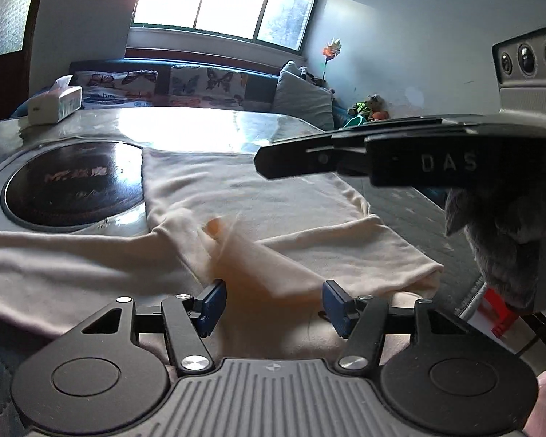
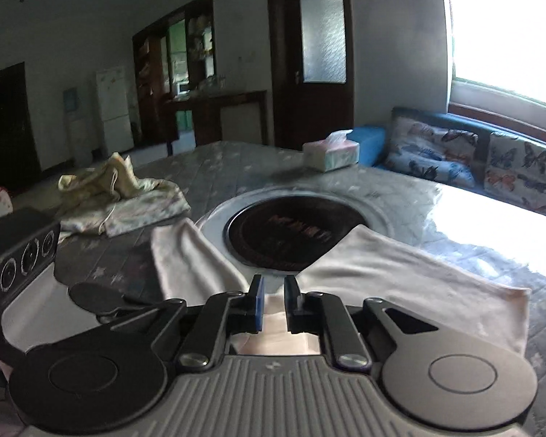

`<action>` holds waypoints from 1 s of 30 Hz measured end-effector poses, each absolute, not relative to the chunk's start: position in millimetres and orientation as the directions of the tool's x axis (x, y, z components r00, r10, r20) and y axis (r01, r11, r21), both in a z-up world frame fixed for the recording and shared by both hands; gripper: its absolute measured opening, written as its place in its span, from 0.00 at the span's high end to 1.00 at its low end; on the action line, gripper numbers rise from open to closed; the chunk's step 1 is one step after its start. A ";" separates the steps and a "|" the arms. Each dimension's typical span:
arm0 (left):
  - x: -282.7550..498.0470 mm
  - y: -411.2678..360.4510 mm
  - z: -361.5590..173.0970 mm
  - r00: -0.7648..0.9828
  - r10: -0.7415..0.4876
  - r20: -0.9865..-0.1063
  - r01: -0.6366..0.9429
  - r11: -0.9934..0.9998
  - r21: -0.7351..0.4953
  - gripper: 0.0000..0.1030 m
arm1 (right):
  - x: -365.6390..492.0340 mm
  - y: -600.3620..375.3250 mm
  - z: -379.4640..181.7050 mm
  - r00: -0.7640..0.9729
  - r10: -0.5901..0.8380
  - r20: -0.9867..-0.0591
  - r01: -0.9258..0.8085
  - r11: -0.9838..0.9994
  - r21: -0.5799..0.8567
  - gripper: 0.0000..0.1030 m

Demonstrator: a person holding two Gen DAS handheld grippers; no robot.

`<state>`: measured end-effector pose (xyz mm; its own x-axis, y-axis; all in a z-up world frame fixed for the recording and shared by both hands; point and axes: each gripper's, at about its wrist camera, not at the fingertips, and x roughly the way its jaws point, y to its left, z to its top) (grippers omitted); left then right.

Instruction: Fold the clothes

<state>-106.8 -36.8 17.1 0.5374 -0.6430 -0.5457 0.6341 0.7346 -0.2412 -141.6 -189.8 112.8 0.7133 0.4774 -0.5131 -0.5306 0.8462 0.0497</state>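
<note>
A cream garment (image 1: 258, 196) lies spread on the table, partly folded, one edge over the round cooktop. It also shows in the right wrist view (image 2: 400, 273). My left gripper (image 1: 273, 306) is open just above the garment's near edge, where a blurred fold of cloth (image 1: 251, 255) lies between and ahead of the fingers. My right gripper (image 2: 274, 302) has its jaws a narrow gap apart over the cloth; I cannot tell whether it grips any. From the left wrist view the right gripper (image 1: 273, 162) hovers above the garment's right side.
A round black cooktop (image 2: 291, 233) is set into the table. A tissue box (image 1: 56, 103) stands at the far side. A crumpled yellow-white garment (image 2: 116, 196) lies at the far left. A sofa with butterfly cushions (image 2: 473, 156) runs behind the table.
</note>
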 end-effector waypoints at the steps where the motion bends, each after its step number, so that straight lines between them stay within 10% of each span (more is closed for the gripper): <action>1: -106.5 -37.2 16.8 0.537 -0.641 -0.549 0.632 0.736 -0.241 0.40 | -144.9 -191.0 112.4 0.711 0.480 -0.514 -0.536 0.843 0.046 0.86; 4: -106.3 -35.3 15.4 0.537 -0.637 -0.554 0.628 0.740 -0.243 0.40 | -154.4 -203.7 115.7 0.721 0.467 -0.511 -0.531 0.847 0.024 0.72; 20: -96.2 -9.7 30.3 0.612 -0.563 -0.556 0.543 0.810 -0.222 0.45 | -164.2 -335.3 69.7 0.761 0.153 -0.631 -0.202 0.979 -0.006 0.74; 30: -97.4 -27.0 27.6 0.586 -0.571 -0.575 0.573 0.794 -0.204 0.63 | -135.0 -320.4 59.9 0.708 0.268 -0.653 -0.413 0.908 -0.074 0.74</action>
<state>-97.4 -27.0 27.6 0.5859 -0.5708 -0.5752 0.5733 0.7936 -0.2036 -135.0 -320.4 59.9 0.7082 0.2683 -0.6530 -0.4126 0.9079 -0.0745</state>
